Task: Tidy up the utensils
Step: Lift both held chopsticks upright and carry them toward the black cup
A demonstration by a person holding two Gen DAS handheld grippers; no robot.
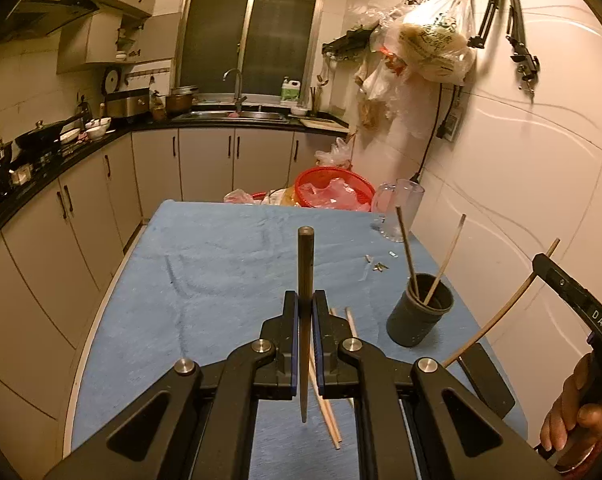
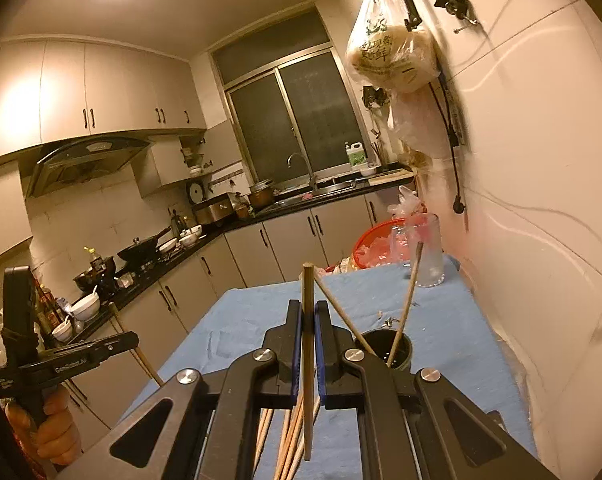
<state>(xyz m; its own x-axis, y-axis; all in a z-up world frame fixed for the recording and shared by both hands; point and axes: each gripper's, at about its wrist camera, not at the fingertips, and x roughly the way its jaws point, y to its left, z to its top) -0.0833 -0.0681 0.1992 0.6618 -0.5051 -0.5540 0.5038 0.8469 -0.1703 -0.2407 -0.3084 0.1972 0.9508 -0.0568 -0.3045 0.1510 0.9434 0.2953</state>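
My left gripper (image 1: 305,312) was clamped on a dark chopstick (image 1: 305,264) standing nearly upright between its pads. My right gripper (image 2: 308,316) was likewise closed on a light wooden chopstick (image 2: 308,344). Both hovered above the blue table cloth (image 1: 205,264). Loose chopsticks (image 2: 289,436) lay on the cloth below. Just right of centre stood the dark holder cup (image 1: 419,312) with two chopsticks (image 1: 445,260) leaning inside. A clear glass pitcher (image 1: 401,208) and a red basket (image 1: 333,188) sat at the table's far end.

two wrist cams, both lookin fwd along my claws

Both sit close above the blue table (image 1: 205,264), tilted down, facing the window (image 2: 297,120); both catch the black cup (image 1: 419,312).
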